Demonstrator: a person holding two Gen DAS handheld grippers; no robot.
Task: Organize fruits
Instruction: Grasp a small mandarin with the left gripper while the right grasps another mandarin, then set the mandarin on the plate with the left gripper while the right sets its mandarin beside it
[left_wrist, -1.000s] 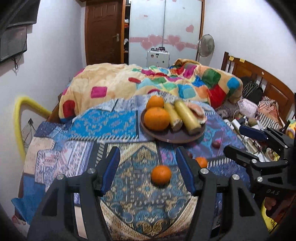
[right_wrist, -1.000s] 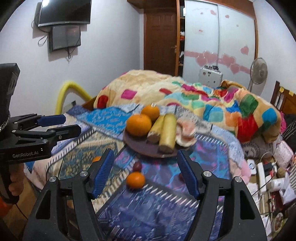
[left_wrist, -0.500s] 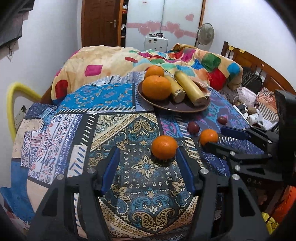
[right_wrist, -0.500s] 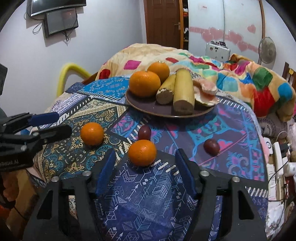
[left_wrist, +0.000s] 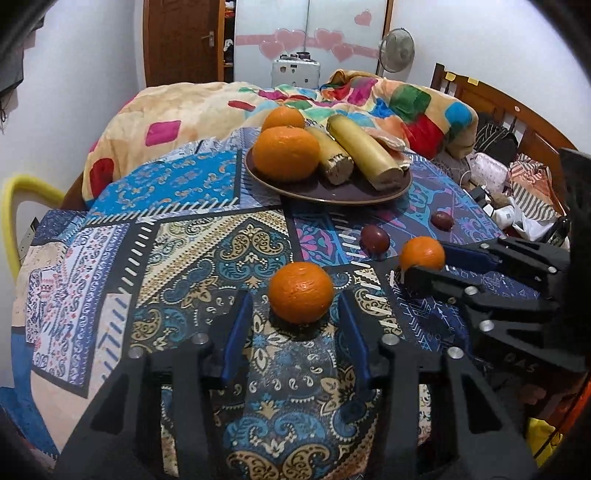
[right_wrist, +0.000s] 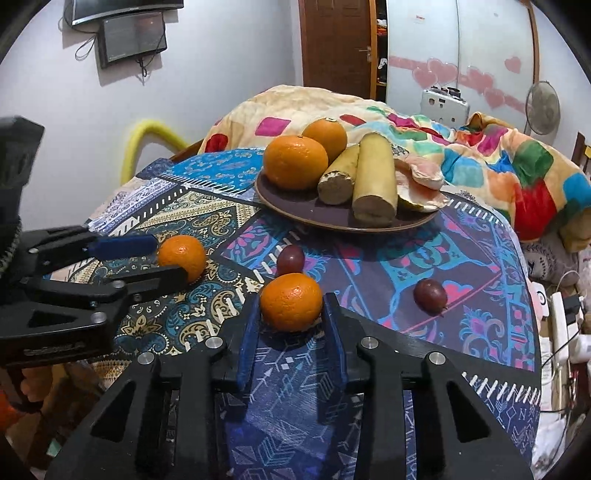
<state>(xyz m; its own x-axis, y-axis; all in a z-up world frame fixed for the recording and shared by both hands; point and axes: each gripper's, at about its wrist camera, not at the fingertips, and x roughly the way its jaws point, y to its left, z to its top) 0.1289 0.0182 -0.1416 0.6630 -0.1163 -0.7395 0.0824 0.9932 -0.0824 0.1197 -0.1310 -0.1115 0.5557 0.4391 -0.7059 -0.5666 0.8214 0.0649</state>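
- Left wrist view: the left tool (left_wrist: 295, 314) sits low over the patterned bedspread (left_wrist: 177, 258), its jaws closing around an orange (left_wrist: 300, 292) that lies on the bed between the blue pads; a gap shows on each side, so it has no hold yet.
- Same view: the right tool (left_wrist: 417, 264) reaches in from the side around a second orange (left_wrist: 422, 253), with two small dark fruits (left_wrist: 375, 238) just beyond it (plums, perhaps).
- Right wrist view: the right tool (right_wrist: 291, 321) is closing too, and its pads look to be touching the second orange (right_wrist: 291, 301) on both sides.
- Same view: the plate (right_wrist: 291, 208) behind holds two oranges and two pale cut lengths of fruit.
- The step in hand looks like a double pick-up. Next, both grips need to firm up before lifting, then a carry to the plate, where free room is tight.
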